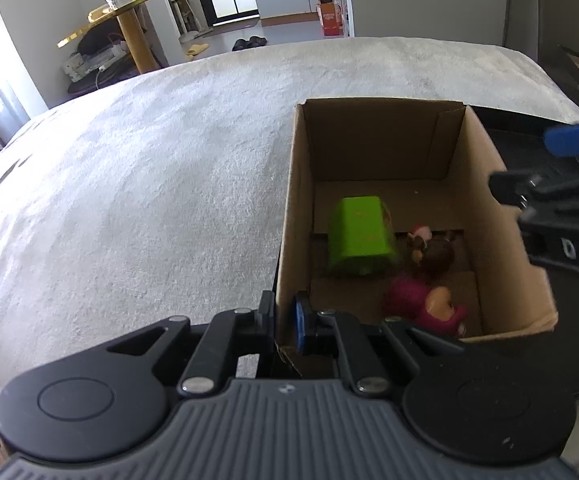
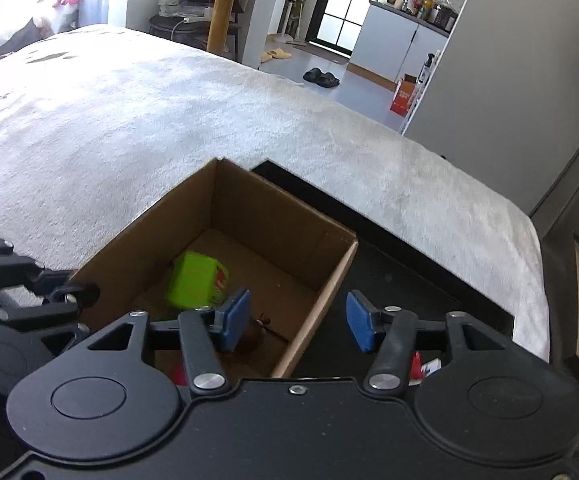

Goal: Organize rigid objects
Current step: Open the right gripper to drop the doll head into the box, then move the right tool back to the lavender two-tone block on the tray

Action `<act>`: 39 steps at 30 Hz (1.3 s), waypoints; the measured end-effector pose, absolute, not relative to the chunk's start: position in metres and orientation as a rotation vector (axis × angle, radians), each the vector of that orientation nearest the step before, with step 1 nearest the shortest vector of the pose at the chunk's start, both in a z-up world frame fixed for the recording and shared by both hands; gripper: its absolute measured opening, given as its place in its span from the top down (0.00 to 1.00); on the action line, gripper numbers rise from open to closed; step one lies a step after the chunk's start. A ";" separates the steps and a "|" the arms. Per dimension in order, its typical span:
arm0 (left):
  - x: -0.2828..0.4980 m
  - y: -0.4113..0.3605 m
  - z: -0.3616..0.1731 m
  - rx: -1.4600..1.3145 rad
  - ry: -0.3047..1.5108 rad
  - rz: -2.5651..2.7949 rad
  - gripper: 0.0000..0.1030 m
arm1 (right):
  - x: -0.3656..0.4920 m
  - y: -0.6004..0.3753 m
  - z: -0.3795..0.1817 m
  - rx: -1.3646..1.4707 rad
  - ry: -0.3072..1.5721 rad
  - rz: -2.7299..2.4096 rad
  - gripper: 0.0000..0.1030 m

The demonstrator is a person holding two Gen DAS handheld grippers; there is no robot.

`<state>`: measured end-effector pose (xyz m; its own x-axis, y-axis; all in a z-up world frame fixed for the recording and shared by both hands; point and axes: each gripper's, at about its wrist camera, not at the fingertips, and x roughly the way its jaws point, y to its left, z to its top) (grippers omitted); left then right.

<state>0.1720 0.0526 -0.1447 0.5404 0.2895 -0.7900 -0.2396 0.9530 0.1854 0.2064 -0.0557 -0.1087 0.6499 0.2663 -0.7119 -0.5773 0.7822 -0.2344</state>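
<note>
A green box (image 1: 359, 236) is lying on its side on the floor of an open cardboard box (image 1: 373, 140), beside a brown-haired doll (image 1: 435, 254) and a magenta plush toy (image 1: 425, 306). The cardboard box is sitting on a bed (image 1: 149, 184) covered in a pale fleecy blanket. The left hand-held gripper (image 1: 285, 326) is pinching the box's near wall, jaws nearly closed. The right hand-held gripper (image 2: 297, 322) is hovering over the box's right wall, jaws parted and holding nothing.
</note>
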 end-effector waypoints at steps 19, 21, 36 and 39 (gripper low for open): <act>0.176 0.039 -0.146 0.138 0.958 0.350 0.90 | 0.200 -0.104 -0.116 -0.383 0.741 0.464 0.48; 0.177 0.039 -0.146 0.143 0.960 0.355 0.89 | 0.201 -0.109 -0.118 -0.371 0.743 0.458 0.48; 0.181 0.032 -0.148 0.199 0.968 0.390 0.88 | 0.214 -0.152 -0.132 -0.278 0.758 0.410 0.45; 0.182 0.031 -0.149 0.200 0.973 0.397 0.88 | 0.216 -0.162 -0.136 -0.262 0.764 0.402 0.45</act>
<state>0.1823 0.0309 -0.1487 0.4985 0.4137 -0.7618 -0.2372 0.9104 0.3391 0.2165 -0.1615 -0.1362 0.6519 0.2565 -0.7136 -0.4431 0.8925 -0.0841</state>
